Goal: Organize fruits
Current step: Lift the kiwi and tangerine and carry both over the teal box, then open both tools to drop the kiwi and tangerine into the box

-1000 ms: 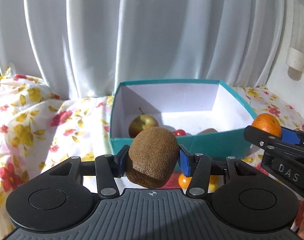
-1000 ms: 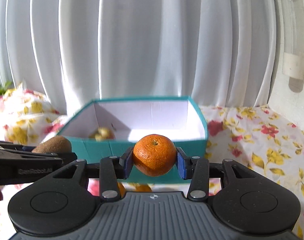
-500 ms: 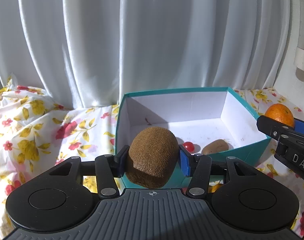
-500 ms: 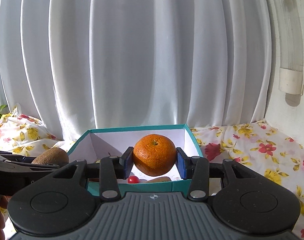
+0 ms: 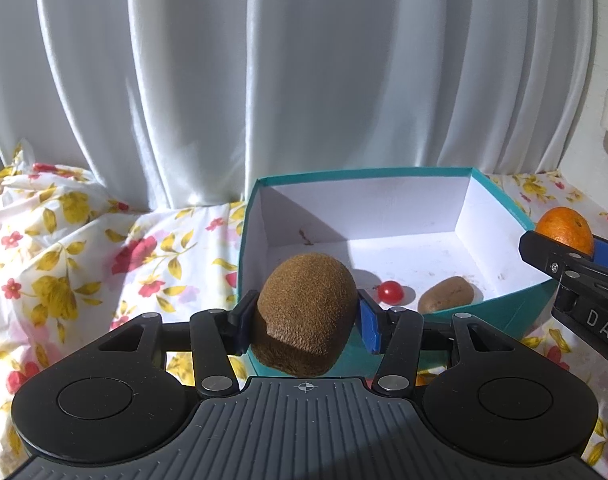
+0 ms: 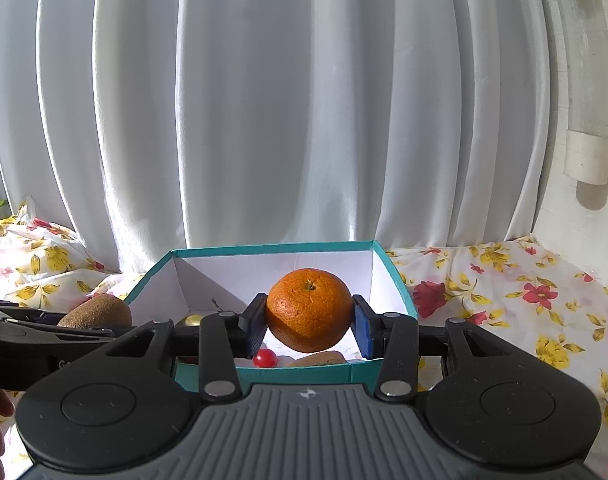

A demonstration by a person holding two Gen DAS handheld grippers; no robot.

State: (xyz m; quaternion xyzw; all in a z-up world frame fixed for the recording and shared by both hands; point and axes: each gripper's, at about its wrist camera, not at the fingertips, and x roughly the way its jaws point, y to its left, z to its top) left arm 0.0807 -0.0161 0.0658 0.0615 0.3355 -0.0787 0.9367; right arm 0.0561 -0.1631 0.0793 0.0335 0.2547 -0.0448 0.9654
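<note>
Lifting both loads above the teal box [image 5: 516, 316]: left claw [image 5: 304, 322] clamps kiwi [image 5: 306, 312], right claw [image 6: 308, 322] clamps orange [image 6: 310, 310], box floor newly visible ahead, release seems next.

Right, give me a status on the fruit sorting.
Done: a cherry tomato, a small kiwi and a yellowish fruit already lie in the teal box. In hand: the left gripper clamps a kiwi, the right gripper an orange, both raised near the box. Left: drop both in; another orange fruit peeks out in front of the box.
</note>
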